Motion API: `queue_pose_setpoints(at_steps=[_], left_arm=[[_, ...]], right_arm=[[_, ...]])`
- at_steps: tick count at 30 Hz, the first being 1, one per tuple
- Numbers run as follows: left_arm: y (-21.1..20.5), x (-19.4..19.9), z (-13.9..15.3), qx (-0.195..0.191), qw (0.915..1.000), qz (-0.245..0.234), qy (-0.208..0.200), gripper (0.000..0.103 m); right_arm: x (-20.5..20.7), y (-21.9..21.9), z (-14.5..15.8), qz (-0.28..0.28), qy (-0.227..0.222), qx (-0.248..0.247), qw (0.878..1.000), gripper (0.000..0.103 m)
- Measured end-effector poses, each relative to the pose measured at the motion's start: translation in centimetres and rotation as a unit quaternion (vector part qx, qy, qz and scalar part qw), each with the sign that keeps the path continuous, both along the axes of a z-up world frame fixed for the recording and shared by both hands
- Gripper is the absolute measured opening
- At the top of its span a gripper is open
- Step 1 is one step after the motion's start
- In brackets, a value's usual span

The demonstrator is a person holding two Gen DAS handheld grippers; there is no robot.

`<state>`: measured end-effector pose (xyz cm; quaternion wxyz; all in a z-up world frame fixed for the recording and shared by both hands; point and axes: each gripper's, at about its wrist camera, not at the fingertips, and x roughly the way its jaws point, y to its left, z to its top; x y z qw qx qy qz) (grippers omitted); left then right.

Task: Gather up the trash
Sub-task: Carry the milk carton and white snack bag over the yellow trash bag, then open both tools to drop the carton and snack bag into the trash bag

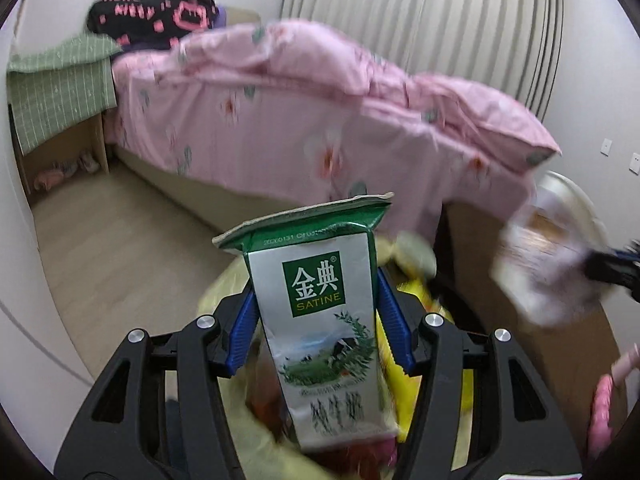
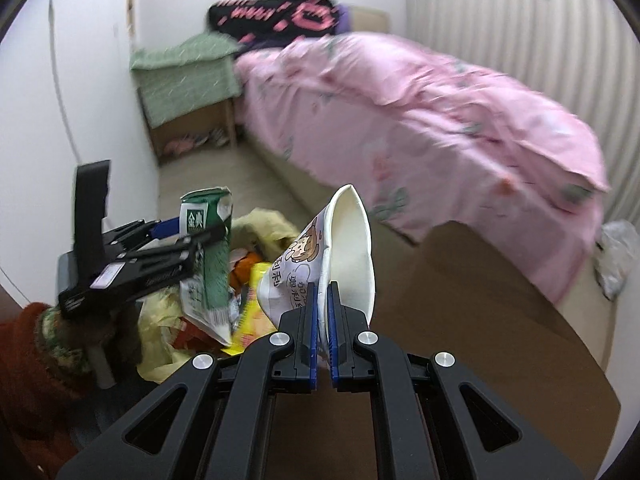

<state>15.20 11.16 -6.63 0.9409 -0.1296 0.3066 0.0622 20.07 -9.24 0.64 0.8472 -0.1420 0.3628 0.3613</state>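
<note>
Bedroom. Bed [image 1: 320,120] under pink floral quilt [image 2: 420,112]; nightstand [image 2: 188,92] draped in green checked cloth beside it. White walls [image 2: 60,100], pale wood floor [image 1: 120,232], ribbed wardrobe doors [image 1: 440,16] behind.

Held upright at the centre of the left wrist view: a green-and-silver milk carton [image 1: 320,320], top flaps torn open, printed meadow on its face, clamped by its sides. Seen at 3 o'clock from it, blurred: a white paper cup [image 2: 344,256] with cartoon print, tipped on its side, rim pinched flat. Heaped below both, at 6 o'clock: yellow bag of wrappers [image 2: 256,280].
</note>
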Motion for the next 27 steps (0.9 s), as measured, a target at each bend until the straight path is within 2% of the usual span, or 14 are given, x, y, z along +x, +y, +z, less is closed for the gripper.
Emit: queue_pose_setpoints(at_steps=[5,7,10,15,21,27], left_arm=[[2.4,-0.8,-2.4,-0.064,0.9975,0.0,0.028,0.052],[2.5,-0.8,-2.6,-0.068,0.9971,-0.004,0.034,0.052],[2.2,-0.4,-2.4,-0.053,0.9977,-0.008,0.04,0.052],[2.0,0.3,-2.4,-0.052,0.9974,-0.011,0.049,0.052],[2.1,0.1,-2.2,-0.06,0.9965,-0.008,0.057,0.052],[2.4,-0.4,-1.7,-0.068,0.9957,-0.007,0.063,0.052]], right_arm=[[1.8,5.1,-4.3,0.054,0.051,-0.043,0.996,0.006],[2.3,6.8,-6.1,0.073,0.076,-0.054,0.993,0.006],[2.7,8.2,-7.6,0.084,0.094,-0.061,0.99,0.006],[3.8,8.8,-8.3,0.077,0.11,-0.06,0.989,0.006],[3.7,8.8,-8.4,0.071,0.094,-0.06,0.991,0.006],[3.3,7.9,-8.5,0.059,0.105,-0.035,0.992,0.006]])
